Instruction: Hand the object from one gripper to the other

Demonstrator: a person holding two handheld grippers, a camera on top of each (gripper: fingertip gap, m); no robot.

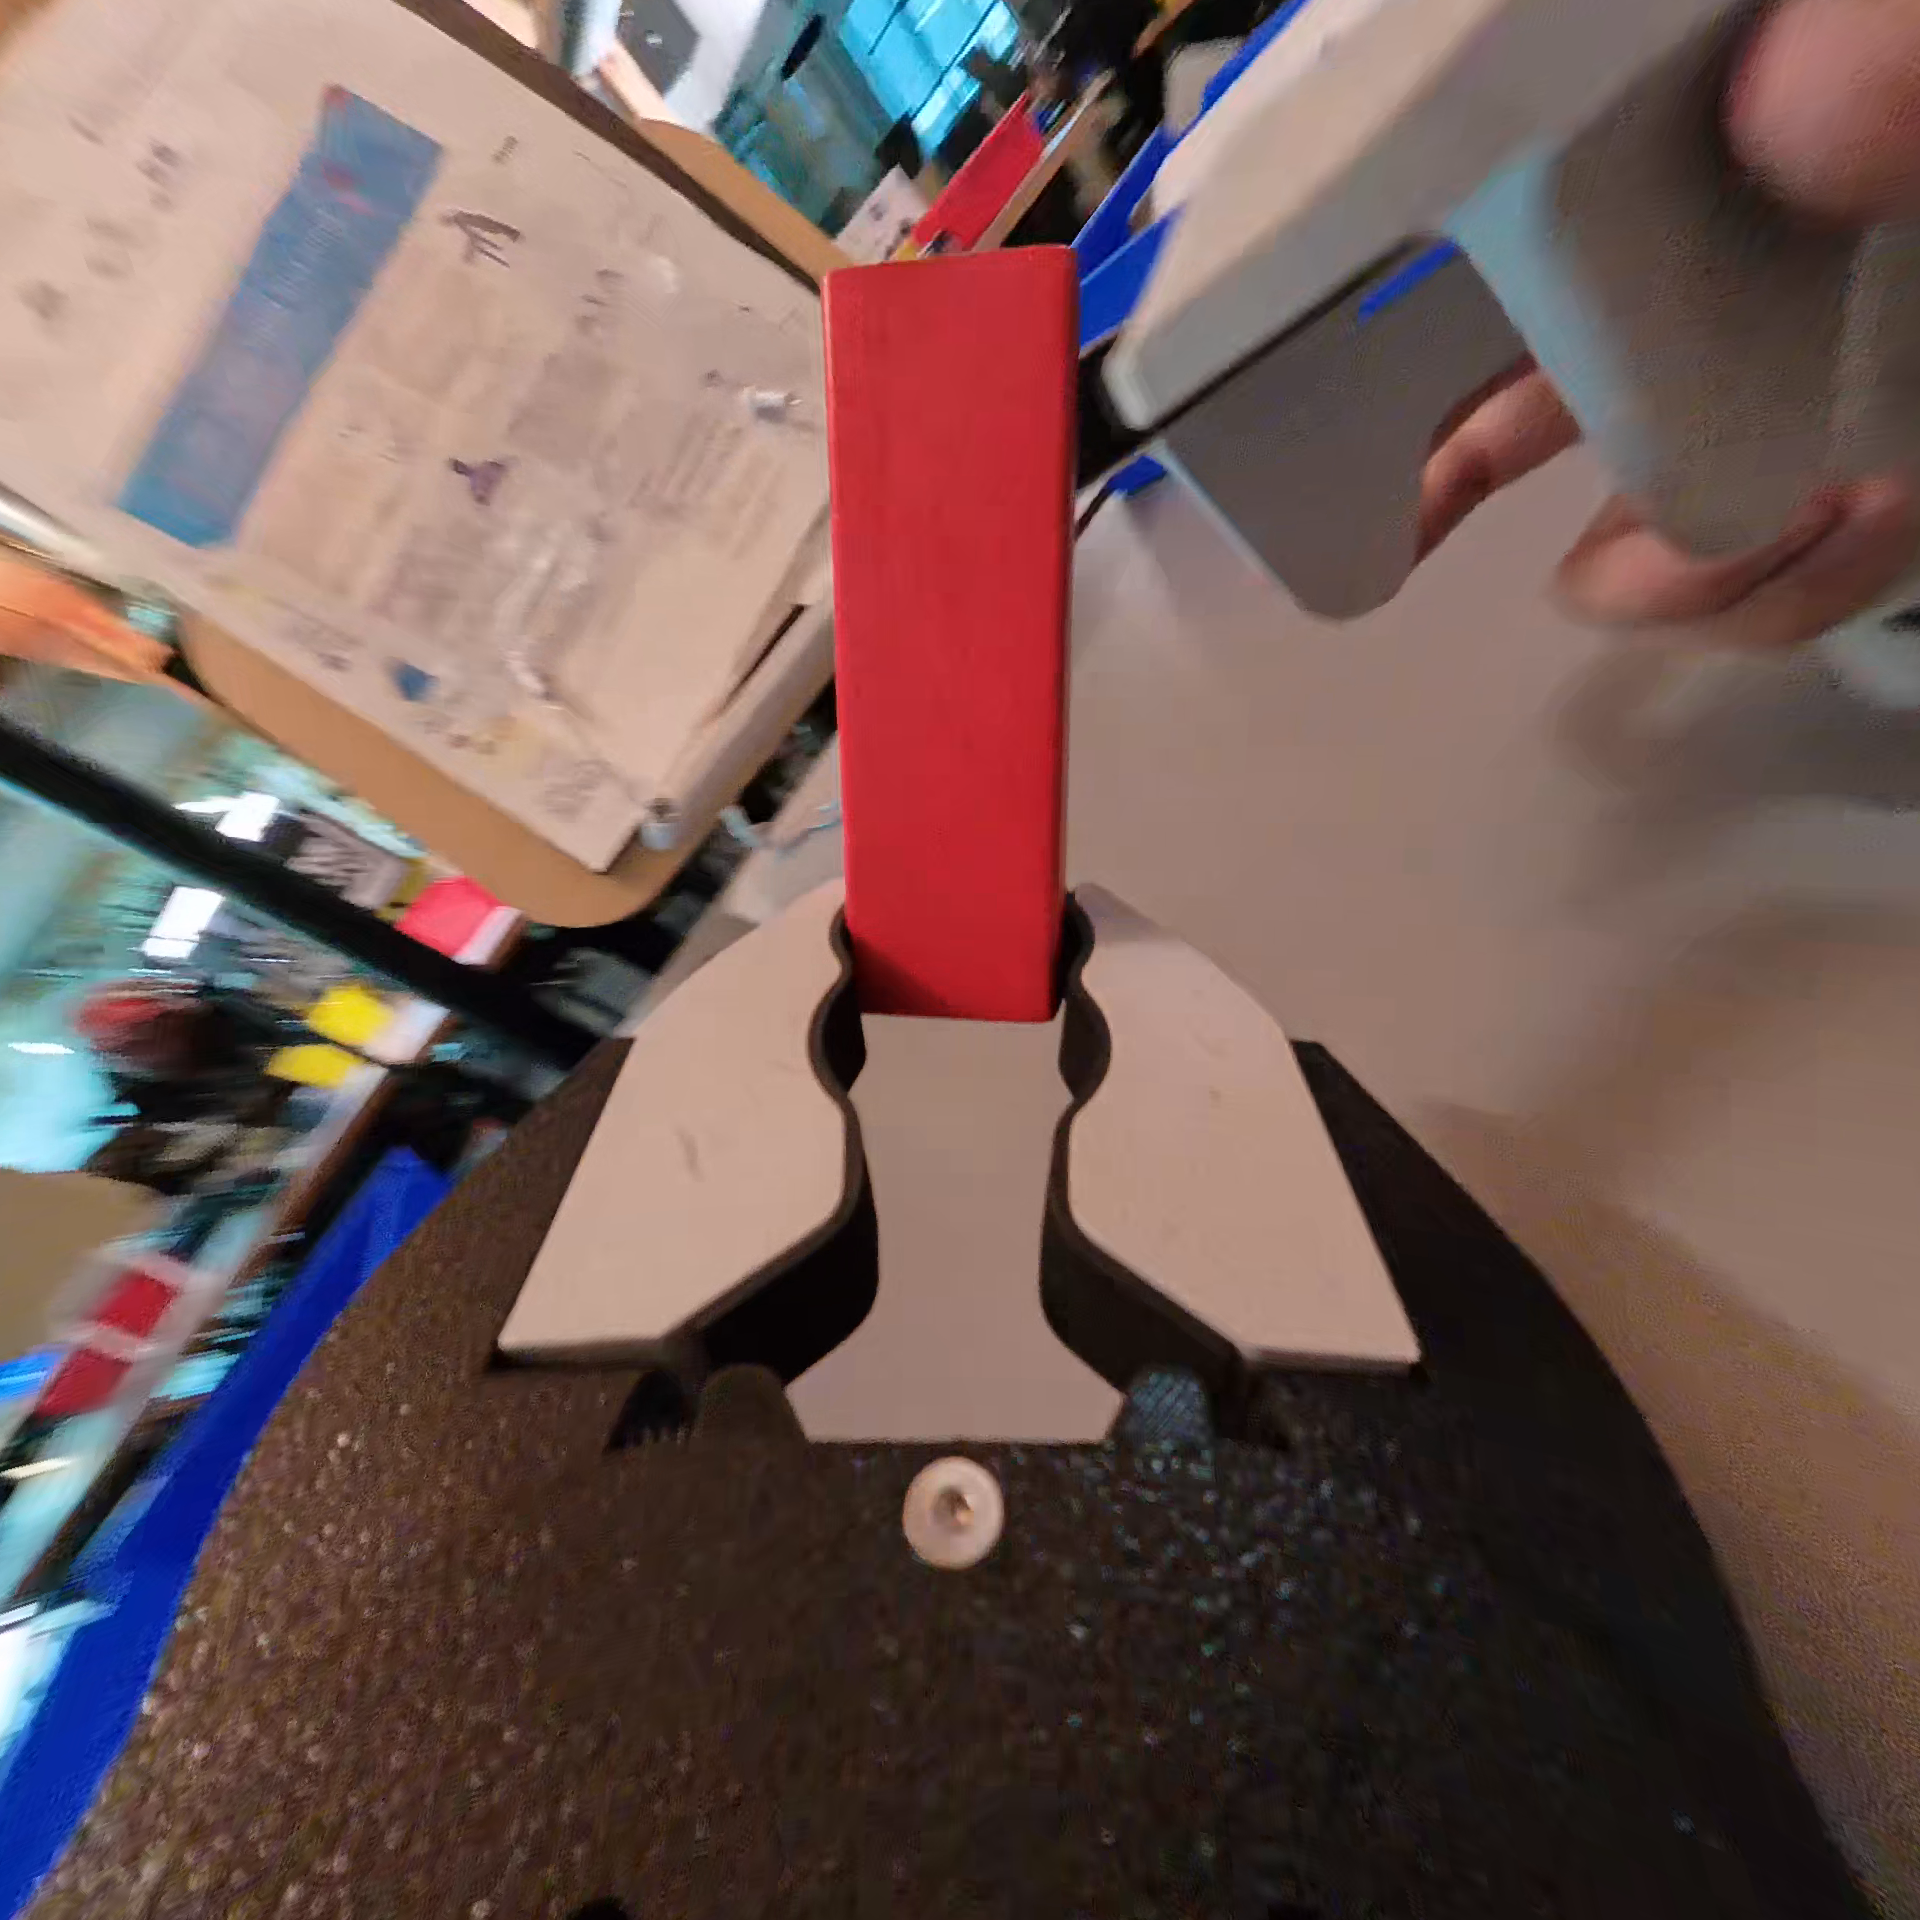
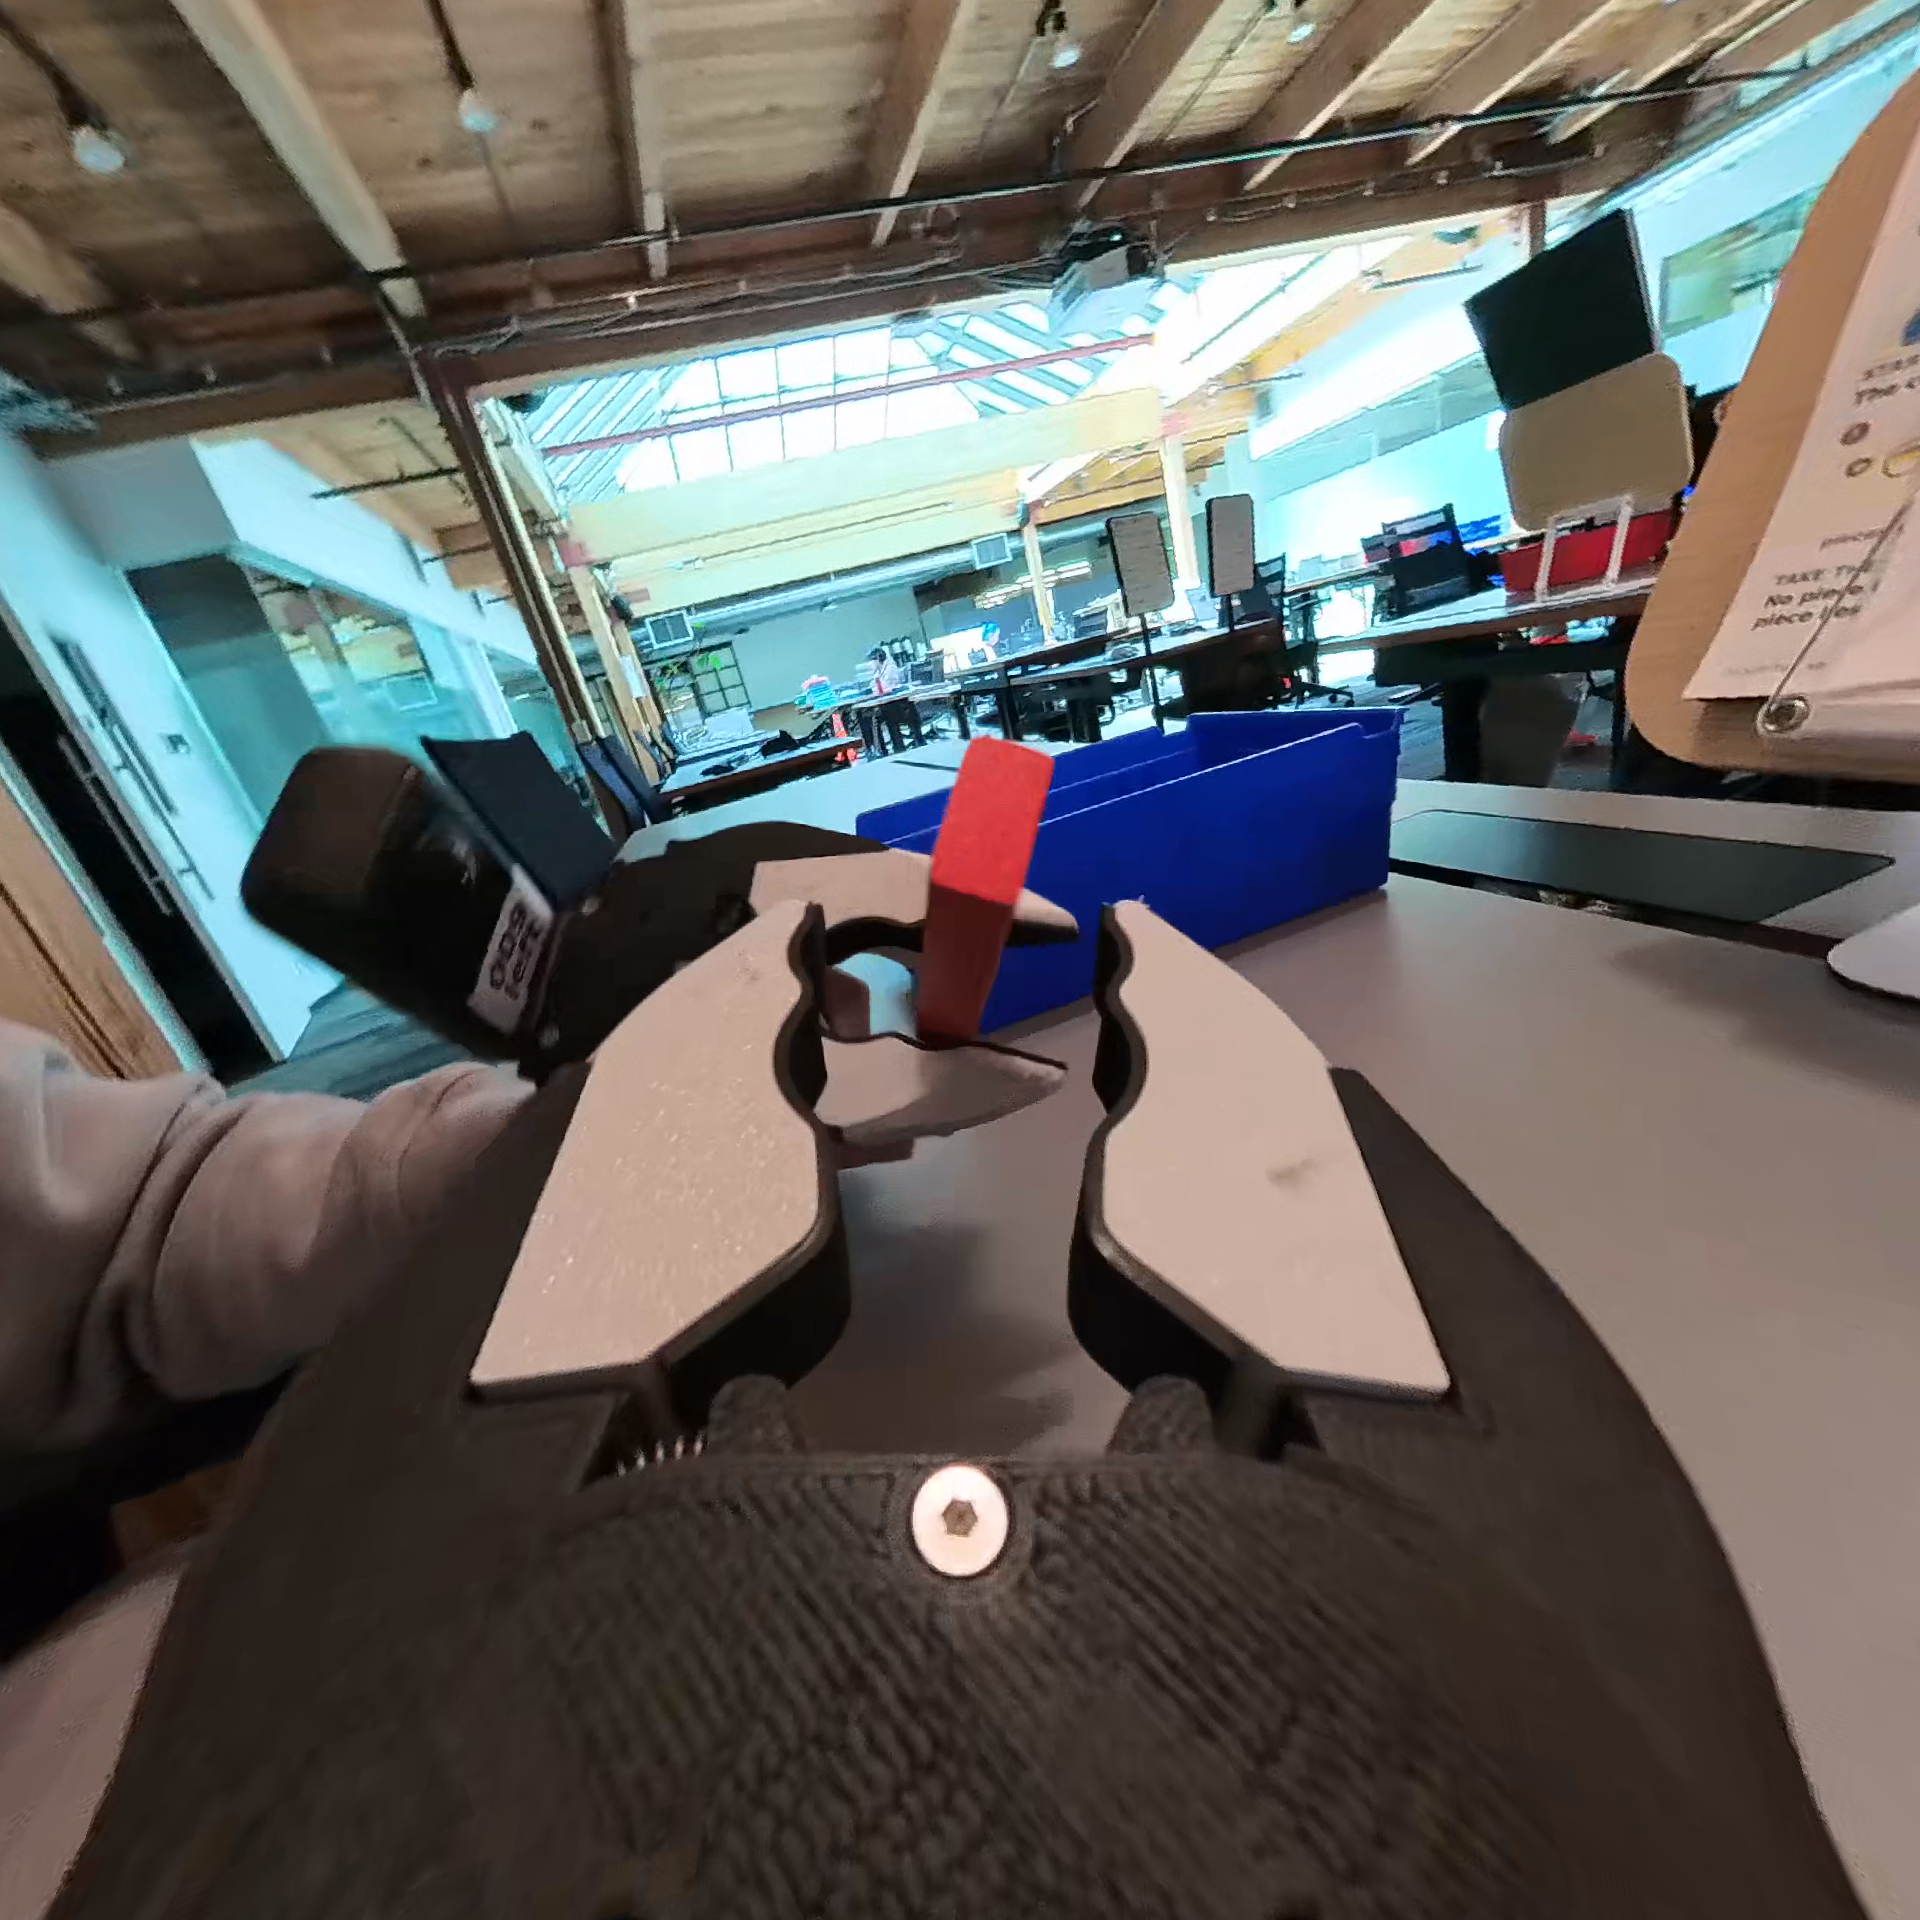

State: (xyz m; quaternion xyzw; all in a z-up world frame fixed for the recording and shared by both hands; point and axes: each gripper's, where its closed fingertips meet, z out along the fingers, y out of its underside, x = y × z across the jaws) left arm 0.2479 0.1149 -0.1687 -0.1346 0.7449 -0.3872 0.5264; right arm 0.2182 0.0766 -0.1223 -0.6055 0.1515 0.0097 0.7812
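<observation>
A long red block stands out straight ahead from my left gripper, which is shut on its near end. The right gripper is blurred at the upper right, just right of the block's far end, with a hand on it. In the right wrist view my right gripper is open and empty. The red block rises just beyond its fingertips, tilted right, held at its base by the left gripper, which comes in from the left.
A blue bin stands on the grey table behind the block. A wooden board with a paper sheet hangs at the right; it is at the upper left in the left wrist view. A grey sleeve is at the left.
</observation>
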